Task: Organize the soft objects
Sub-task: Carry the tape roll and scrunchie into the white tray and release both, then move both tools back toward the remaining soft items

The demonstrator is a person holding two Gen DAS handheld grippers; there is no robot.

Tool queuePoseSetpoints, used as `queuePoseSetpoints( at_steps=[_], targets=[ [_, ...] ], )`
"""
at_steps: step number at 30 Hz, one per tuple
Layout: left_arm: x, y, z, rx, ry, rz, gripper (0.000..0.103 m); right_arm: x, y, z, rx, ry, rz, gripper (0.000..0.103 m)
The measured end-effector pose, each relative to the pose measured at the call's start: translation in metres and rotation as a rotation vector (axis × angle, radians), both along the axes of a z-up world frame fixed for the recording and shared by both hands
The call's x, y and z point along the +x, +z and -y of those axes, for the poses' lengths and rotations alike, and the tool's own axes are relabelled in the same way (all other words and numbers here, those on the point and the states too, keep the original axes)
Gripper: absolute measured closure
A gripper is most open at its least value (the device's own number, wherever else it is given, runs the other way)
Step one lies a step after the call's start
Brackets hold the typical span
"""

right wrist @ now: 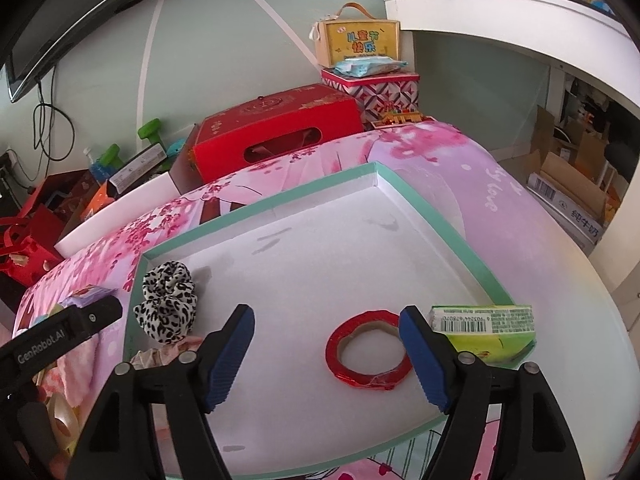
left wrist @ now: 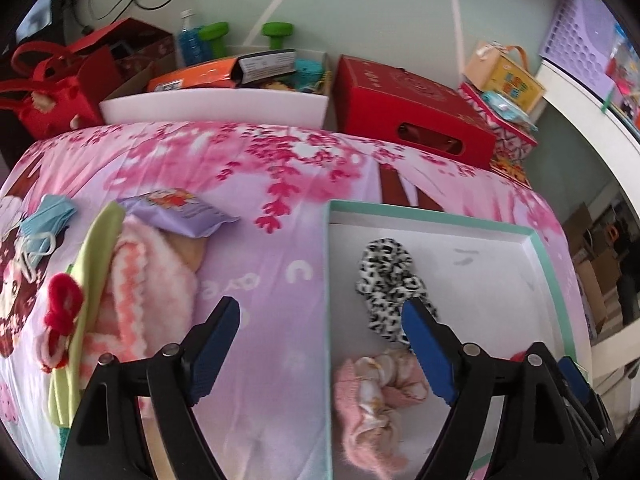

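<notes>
Blue-padded jaws of the left gripper [left wrist: 320, 344] stand wide with nothing between them, straddling the left rim of the shallow white tray with a mint-green rim [left wrist: 329, 280] on the flowered pink bed sheet [left wrist: 260, 264]. Inside it, near that rim, lie a pink fuzzy sock [left wrist: 376, 400] and a leopard-print scrunchie [left wrist: 386, 280]. The right gripper [right wrist: 326, 354] also gapes empty, over a red tape roll [right wrist: 368, 350] beside a green carton [right wrist: 484, 330] at the tray's right edge.

you see the leopard-print scrunchie [left wrist: 386, 280] bunched near the left wall of the teal-rimmed tray [left wrist: 434, 215], the crumpled pink fuzzy socks [left wrist: 376, 400] just below it, and the pink-and-white fluffy cloth [left wrist: 154, 280] lying outside the tray on the floral sheet.
</notes>
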State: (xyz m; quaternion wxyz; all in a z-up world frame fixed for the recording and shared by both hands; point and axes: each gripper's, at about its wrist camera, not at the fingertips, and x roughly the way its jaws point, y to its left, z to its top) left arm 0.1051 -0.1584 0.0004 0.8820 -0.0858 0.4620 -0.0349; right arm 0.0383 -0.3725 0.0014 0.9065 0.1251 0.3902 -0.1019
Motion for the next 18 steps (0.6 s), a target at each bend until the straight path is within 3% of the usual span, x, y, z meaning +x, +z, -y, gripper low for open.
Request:
queuePoseSetpoints(
  at_steps=[10, 12, 13, 16, 18],
  targets=[
    [-0.002, -0.006, -0.02, 0.016, 0.074, -0.046, 0.019, 0.001, 0.001, -0.007, -0.03, 0.02, -0.002, 0.025],
    [-0.002, -0.008, -0.021, 0.024, 0.079, -0.054, 0.019, 0.002, 0.001, -0.008, -0.042, 0.019, -0.005, 0.013],
    [-0.002, -0.009, -0.021, 0.027, 0.08, -0.057, 0.019, 0.002, 0.001, -0.009, -0.052, 0.019, -0.004, 0.001],
    [-0.002, -0.011, -0.021, 0.03, 0.08, -0.069, 0.017, 0.002, 0.001, -0.011, -0.065, 0.03, -0.001, 0.0],
    [-0.002, -0.013, -0.022, 0.027, 0.083, -0.08, 0.009, 0.003, 0.0, -0.012, -0.067, 0.036, -0.006, 0.0]
  ],
)
